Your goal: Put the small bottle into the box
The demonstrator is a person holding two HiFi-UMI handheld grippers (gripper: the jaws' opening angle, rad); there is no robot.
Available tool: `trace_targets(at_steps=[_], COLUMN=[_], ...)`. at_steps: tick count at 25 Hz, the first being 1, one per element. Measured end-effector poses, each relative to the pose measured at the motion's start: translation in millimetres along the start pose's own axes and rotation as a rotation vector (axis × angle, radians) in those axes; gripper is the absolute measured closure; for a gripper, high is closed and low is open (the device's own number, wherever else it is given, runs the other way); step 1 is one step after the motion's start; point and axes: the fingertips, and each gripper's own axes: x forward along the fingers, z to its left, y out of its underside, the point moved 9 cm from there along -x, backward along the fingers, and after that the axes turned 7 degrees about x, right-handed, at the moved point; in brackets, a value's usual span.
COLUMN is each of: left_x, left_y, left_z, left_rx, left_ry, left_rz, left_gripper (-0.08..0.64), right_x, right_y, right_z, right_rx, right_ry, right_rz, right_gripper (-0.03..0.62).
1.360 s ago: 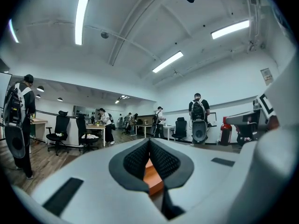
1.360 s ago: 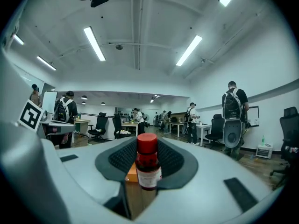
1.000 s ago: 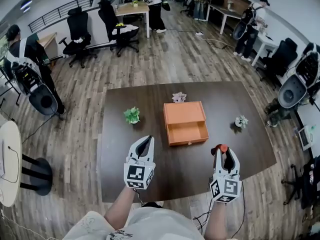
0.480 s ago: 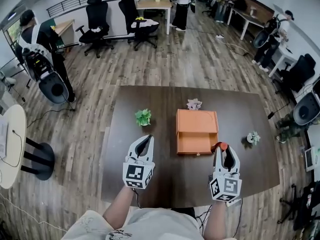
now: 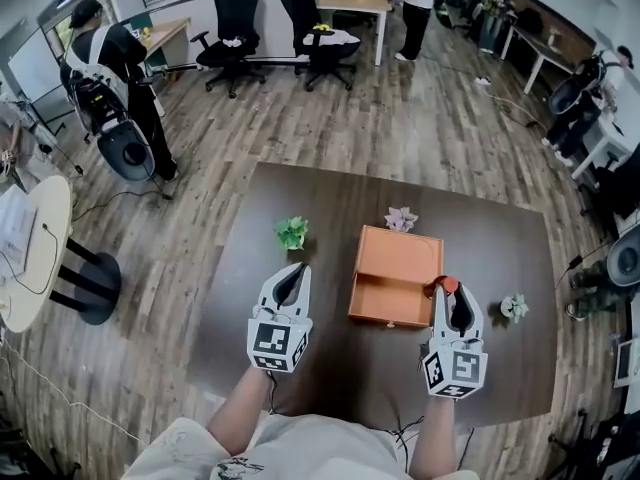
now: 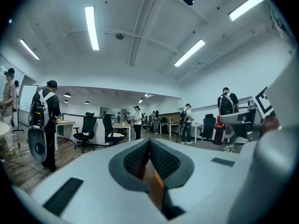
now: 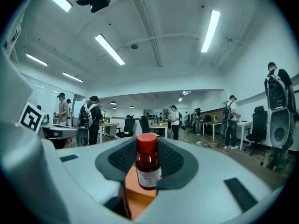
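Observation:
The small bottle, dark red with a red cap, stands upright between the jaws of my right gripper, which is shut on it. In the right gripper view the bottle fills the gap between the black pads, with orange showing below it. The orange box lies open on the dark table, and the bottle hangs at its front right corner. My left gripper is shut and empty, left of the box. In the left gripper view the left gripper has its pads together, and the bottle shows at the right.
A small green plant stands left of the box, a pale pink one behind it, and a third little plant to the right of my right gripper. People, office chairs and desks stand on the wood floor beyond the table.
The view has swung over the table. The box now lies closer to both grippers, and the held bottle has come up to its front right corner. Both grips are unchanged.

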Motion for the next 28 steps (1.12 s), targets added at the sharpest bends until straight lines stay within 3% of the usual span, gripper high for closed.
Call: trace_targets(at_steps=[17, 28], left_x=[14.2, 6.0], left_y=[6.9, 38.8], left_z=[-11.5, -24.2], left_rx=[0.012, -0.012], left_ry=[-0.015, 0.004], left_rz=[0.038, 0.144], left_gripper=[0.558, 0.558], right_x=[17.0, 36.3], right_y=[17.0, 77.8], right_z=[-18.3, -6.1], right_rx=[0.016, 0.02], right_ry=[-0.022, -0.085], right_rz=[0.054, 0.224], right_gripper=[0.46, 0.46])
